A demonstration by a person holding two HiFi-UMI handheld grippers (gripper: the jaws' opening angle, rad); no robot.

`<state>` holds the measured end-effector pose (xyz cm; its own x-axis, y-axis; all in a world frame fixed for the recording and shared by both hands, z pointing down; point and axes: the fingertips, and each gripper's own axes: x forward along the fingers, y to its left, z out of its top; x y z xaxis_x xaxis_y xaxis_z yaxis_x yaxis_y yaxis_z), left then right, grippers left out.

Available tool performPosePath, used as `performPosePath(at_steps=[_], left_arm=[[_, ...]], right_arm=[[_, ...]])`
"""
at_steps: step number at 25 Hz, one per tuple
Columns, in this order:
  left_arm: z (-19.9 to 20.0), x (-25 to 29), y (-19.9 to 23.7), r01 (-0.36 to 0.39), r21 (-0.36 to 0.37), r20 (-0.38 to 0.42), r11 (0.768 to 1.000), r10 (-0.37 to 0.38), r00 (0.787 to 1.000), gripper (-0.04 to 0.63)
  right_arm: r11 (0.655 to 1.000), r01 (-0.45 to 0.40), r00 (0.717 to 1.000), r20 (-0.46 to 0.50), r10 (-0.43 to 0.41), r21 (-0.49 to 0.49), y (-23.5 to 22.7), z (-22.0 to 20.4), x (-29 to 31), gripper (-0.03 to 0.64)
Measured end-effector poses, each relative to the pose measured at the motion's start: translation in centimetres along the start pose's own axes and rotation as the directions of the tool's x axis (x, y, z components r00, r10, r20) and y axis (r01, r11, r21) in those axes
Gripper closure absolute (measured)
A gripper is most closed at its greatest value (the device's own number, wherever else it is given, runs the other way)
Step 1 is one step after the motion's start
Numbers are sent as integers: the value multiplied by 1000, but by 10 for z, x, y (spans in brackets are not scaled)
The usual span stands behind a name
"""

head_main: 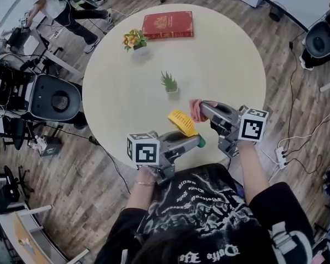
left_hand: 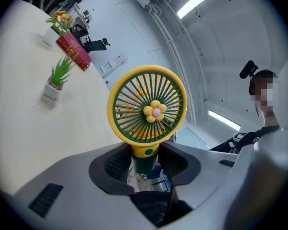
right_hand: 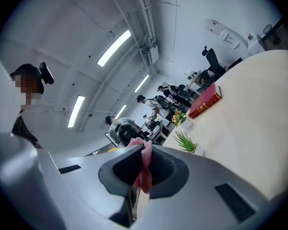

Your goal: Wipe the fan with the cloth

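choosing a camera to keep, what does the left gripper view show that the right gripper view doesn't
Only the left gripper view: the front grille of the yellow and green plastic handheld fan, its handle gripped in the left tool. Only the right gripper view: the pink fabric cloth pinched in the right tool, and people in the room behind. Both: the round cream table, the red hardback book and the small green potted plant.
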<state>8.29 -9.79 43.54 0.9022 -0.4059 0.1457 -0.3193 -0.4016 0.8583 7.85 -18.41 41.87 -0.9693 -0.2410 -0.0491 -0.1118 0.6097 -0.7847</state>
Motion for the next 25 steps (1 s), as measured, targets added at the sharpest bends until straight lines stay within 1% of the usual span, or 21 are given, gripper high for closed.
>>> performPosePath(at_steps=[3,5,6,8,10,13,14,16,18,20,22,25], left_arm=[[-1,-14,30,-121,-2,28,993,121,992,402],[-4,-23,51,-226,27,22,974,225,974,402],[-5,-28,61,-284,48,12,958,283,959,402],[-8,-37,82,-393,94,-14,915,396,918,402],[-11,-46,102,-474,139,-47,869,484,874,402],[-13,-54,125,-539,190,-86,821,561,824,402],[-13,-57,133,-562,209,-102,800,590,801,402],[-14,-60,147,-605,265,-151,751,652,743,402],[-18,-64,159,-629,331,-201,704,704,682,402],[-22,-68,170,-634,389,-241,669,738,631,402],[-27,-72,179,-628,439,-270,642,761,590,402],[-28,-73,186,-602,526,-293,601,792,535,402]], right_arm=[[1000,24,1000,9,-24,10,-5,-6,-14,586],[999,39,999,21,-39,30,-9,-11,-24,586],[998,47,998,28,-48,45,-11,-15,-28,586],[994,70,997,38,-74,79,-16,-23,-36,586],[991,85,995,40,-89,106,-20,-32,-42,586],[986,94,994,37,-100,137,-24,-45,-47,586],[984,99,994,37,-106,149,-26,-47,-50,586],[979,111,992,37,-119,170,-28,-50,-54,586],[974,125,990,38,-134,189,-31,-53,-59,586],[967,138,987,46,-151,214,-34,-58,-63,586],[965,143,986,52,-158,221,-35,-61,-64,586],[967,144,986,50,-157,212,-36,-64,-66,586]])
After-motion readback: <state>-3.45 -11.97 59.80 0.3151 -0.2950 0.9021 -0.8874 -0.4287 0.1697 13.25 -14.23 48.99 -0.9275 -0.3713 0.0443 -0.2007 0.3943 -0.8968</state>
